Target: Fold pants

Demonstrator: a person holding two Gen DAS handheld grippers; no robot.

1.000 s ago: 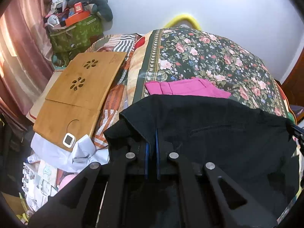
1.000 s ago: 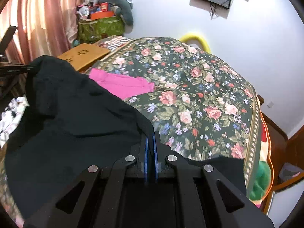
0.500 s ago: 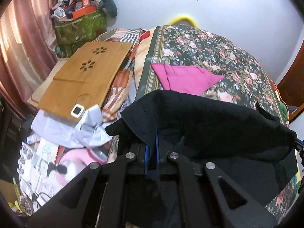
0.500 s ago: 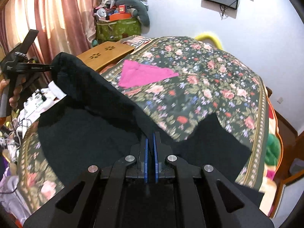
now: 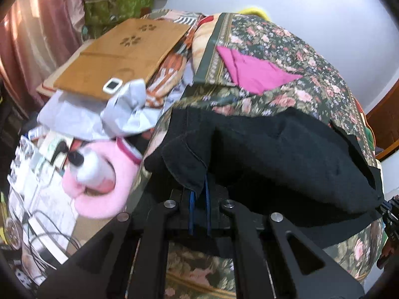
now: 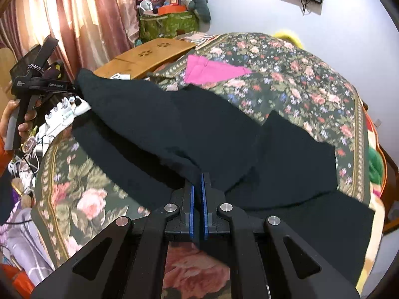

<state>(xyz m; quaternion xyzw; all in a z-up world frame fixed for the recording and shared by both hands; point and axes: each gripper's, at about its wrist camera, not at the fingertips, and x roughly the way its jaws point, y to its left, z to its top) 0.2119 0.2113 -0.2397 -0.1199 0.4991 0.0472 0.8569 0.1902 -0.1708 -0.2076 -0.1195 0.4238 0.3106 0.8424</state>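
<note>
Black pants (image 6: 189, 129) hang between my two grippers above the floral bedspread (image 6: 311, 79). My left gripper (image 5: 198, 194) is shut on one corner of the black pants (image 5: 274, 154). My right gripper (image 6: 197, 186) is shut on the other corner. The cloth doubles over itself, with a lower layer lying on the bed. The left gripper also shows in the right wrist view (image 6: 72, 87), held by a hand at the far left. The right gripper shows partly at the right edge of the left wrist view (image 5: 389, 214).
A folded pink garment (image 6: 212, 71) lies further up the bed. A wooden lap desk (image 5: 119, 49) sits left of the bed. A pink plush toy (image 5: 99, 169), papers and cables lie on the floor at the left. A green bag (image 6: 169, 23) stands by the curtain.
Both grippers have pulled back toward the near edge of the bed, carrying the held edge of the pants over the lower layer. The cloth hangs lower and more stretched.
</note>
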